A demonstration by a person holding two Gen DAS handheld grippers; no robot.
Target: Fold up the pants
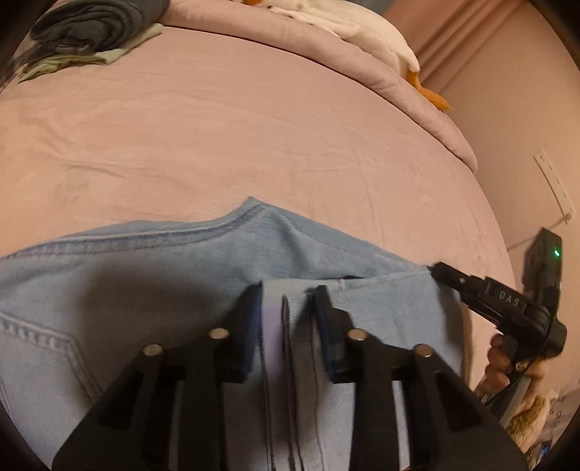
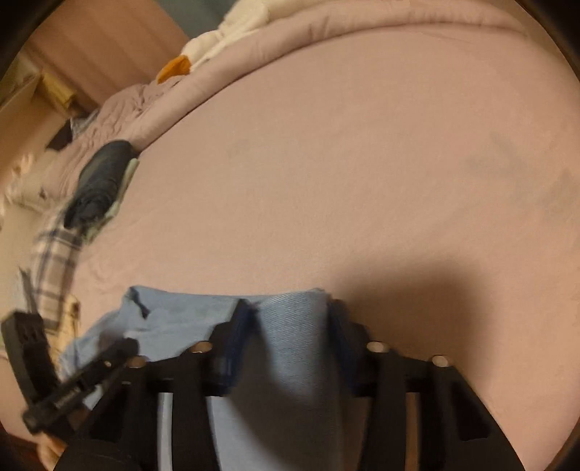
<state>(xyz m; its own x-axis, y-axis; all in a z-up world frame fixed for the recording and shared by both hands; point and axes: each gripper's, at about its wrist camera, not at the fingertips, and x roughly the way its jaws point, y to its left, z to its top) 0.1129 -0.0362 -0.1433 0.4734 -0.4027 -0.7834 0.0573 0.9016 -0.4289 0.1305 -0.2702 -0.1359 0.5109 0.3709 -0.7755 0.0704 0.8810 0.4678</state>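
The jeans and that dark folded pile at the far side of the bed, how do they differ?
The jeans are light blue denim; the folded pile is dark navy on top with pale green beneath. The jeans lie near the cameras, pinched by the left gripper and the right gripper; the pile sits untouched at the far edge. The jeans spread wide, the pile is compact. Both rest on the pink bed.
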